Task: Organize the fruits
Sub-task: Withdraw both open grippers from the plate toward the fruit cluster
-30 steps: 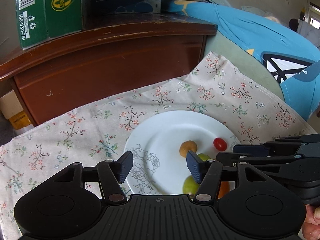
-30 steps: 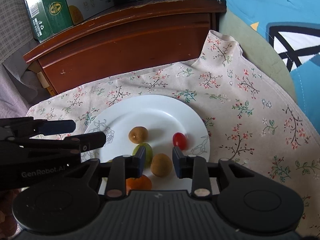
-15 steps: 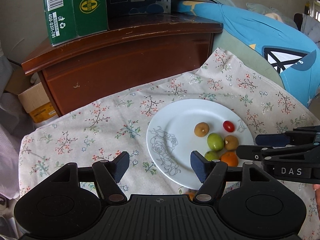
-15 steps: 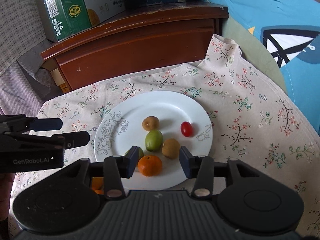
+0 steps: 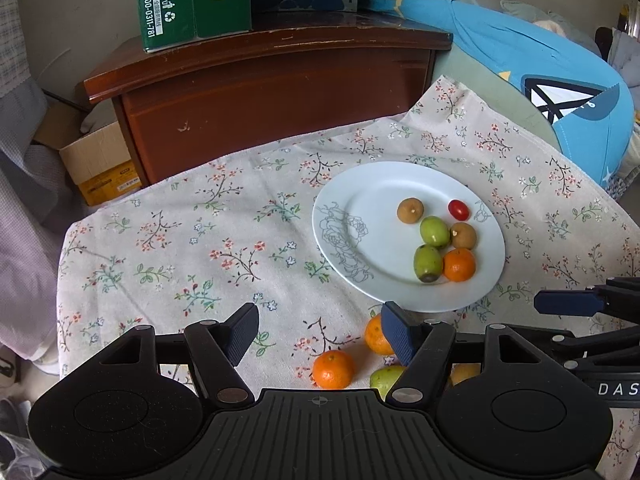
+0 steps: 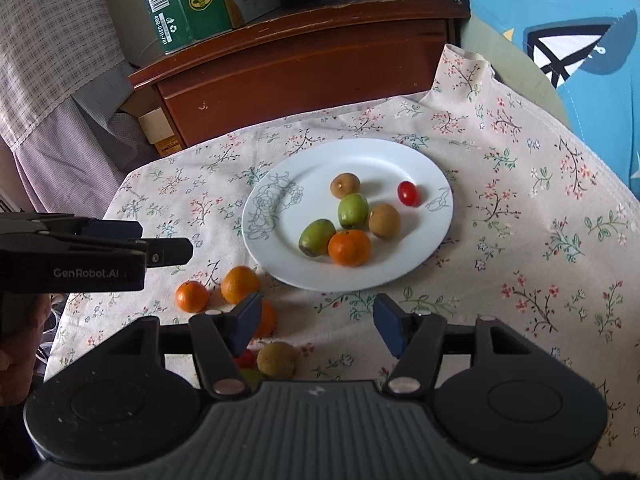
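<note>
Right gripper (image 6: pixel 316 322) sits at the bottom of its frame, jaws spread and just been opening, nothing between the pads. Left gripper (image 5: pixel 318 334) is spread too, empty. Just past them on the floral cloth (image 6: pixel 520 240), lower left, lie loose tangerines (image 6: pixel 240 284) and a kiwi (image 6: pixel 277 358). Mid-frame, the white plate (image 6: pixel 360 160) holds two kiwis, two green fruits, one tangerine (image 6: pixel 349 247) and a cherry tomato (image 6: pixel 407 193). Up top, a wooden cabinet (image 6: pixel 300 64) with a green box (image 6: pixel 188 0).
</note>
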A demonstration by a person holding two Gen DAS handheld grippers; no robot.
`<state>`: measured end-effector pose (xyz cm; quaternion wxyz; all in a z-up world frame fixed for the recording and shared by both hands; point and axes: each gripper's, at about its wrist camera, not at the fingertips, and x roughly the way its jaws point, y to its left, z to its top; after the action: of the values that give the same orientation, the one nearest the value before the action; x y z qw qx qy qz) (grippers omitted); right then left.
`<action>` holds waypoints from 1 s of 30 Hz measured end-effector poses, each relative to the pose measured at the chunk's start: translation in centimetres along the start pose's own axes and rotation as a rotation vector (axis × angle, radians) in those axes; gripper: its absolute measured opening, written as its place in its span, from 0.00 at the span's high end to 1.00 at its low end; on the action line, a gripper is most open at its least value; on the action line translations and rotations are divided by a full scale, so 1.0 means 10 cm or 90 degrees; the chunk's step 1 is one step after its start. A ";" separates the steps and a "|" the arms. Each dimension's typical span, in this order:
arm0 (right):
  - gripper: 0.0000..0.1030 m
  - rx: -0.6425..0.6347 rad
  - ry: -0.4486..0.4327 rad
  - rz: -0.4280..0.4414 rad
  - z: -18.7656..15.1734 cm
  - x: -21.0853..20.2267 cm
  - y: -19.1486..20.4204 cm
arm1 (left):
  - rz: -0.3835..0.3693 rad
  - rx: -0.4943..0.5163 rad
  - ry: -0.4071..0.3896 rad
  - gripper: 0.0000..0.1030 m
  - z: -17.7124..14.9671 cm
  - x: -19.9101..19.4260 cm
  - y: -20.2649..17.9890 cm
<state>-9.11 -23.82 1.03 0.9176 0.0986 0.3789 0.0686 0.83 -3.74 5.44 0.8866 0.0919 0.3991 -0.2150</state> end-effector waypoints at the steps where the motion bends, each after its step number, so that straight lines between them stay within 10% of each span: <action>1: 0.39 0.000 0.002 0.002 -0.03 -0.02 0.01 | 0.002 0.000 0.001 0.34 -0.02 -0.02 0.00; 30: 0.49 -0.031 0.064 0.066 -0.64 0.11 0.52 | 0.022 -0.056 0.049 0.35 -0.37 0.03 0.15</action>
<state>-13.12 -17.72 -2.98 0.8948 0.0923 0.4170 0.1298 -0.75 -1.26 2.74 0.8772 0.0678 0.4406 -0.1781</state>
